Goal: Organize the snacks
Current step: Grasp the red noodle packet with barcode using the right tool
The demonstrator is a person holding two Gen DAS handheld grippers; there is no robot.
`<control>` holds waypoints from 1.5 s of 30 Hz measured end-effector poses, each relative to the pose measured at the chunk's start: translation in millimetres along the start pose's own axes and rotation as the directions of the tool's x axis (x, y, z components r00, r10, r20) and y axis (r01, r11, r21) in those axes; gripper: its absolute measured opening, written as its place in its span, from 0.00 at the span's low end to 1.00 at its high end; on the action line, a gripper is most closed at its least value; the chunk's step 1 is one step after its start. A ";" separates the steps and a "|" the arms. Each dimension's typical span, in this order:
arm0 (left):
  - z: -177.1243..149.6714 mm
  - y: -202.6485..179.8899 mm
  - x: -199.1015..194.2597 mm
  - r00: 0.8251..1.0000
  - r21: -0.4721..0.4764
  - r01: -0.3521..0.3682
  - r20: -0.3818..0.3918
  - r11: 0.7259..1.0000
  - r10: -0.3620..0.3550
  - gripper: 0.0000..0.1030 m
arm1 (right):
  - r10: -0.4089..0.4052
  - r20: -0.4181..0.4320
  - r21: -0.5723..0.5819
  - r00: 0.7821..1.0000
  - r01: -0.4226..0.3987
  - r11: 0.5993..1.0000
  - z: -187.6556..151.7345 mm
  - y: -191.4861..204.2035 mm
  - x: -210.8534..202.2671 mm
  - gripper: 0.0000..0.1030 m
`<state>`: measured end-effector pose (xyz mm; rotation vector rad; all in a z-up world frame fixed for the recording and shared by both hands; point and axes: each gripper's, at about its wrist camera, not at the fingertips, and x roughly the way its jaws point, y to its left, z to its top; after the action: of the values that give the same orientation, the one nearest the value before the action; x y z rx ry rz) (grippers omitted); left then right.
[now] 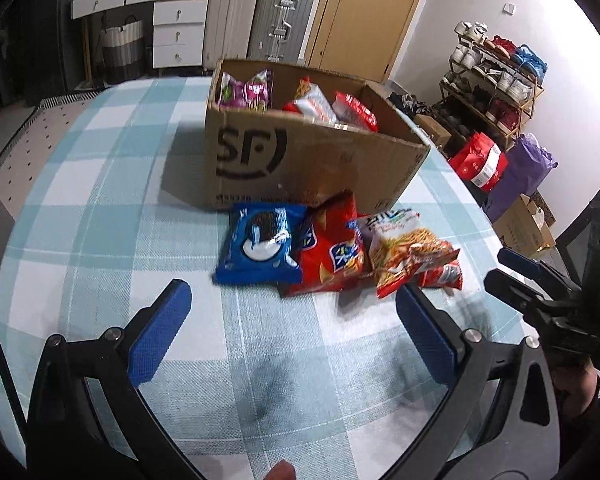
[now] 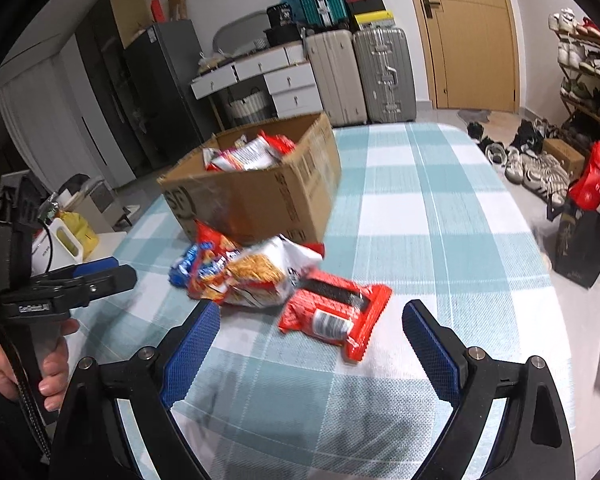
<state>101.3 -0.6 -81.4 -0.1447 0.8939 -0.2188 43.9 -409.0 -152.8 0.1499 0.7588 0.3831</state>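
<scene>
Both wrist views look forward, close over the table (image 1: 100,184), sharing the cardboard box (image 1: 300,160).

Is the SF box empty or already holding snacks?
Holding snacks. The open-topped cardboard box shows several packets poking above its rim; four more packs lie on the tablecloth in front, outside it.

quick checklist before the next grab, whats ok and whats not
1. Left gripper open and empty: ok.
2. Right gripper open and empty: ok.
3. Box open on top, with room left: ok, though some packs are already inside.
4. Loose packs within reach: ok; blue cookie pack lies ahead of the left gripper, red pack ahead of the right.
5. Packs separated for a clean single pick: not ok; noodle bag overlaps the red chip bag.
6. Packs sealed: cannot tell.
</scene>
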 end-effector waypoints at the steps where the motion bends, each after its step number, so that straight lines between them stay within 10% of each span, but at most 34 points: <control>1: -1.3 0.8 3.8 1.000 -0.001 0.000 -0.007 1.000 0.000 0.99 | -0.005 -0.011 0.000 1.000 0.005 1.000 -1.2 -1.6 6.1 0.91; 20: -7.1 22.5 56.2 0.996 -0.038 0.022 -0.088 0.999 -0.025 0.99 | -0.134 -0.150 -0.098 0.980 0.120 0.988 -1.3 1.0 87.1 0.91; 28: -4.0 41.2 64.3 0.996 -0.065 0.009 -0.093 0.998 -0.015 0.99 | -0.190 -0.142 -0.172 0.971 0.165 0.971 -2.2 7.5 98.9 0.50; 45: 1.1 50.5 63.5 0.996 -0.068 -0.016 -0.087 0.998 0.010 0.99 | -0.158 -0.120 -0.147 0.980 0.139 0.979 -8.3 7.6 84.2 0.46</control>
<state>147.1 32.6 -139.6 -0.1938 0.9888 -0.1832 91.6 -369.2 -210.7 -0.0631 0.8650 0.3038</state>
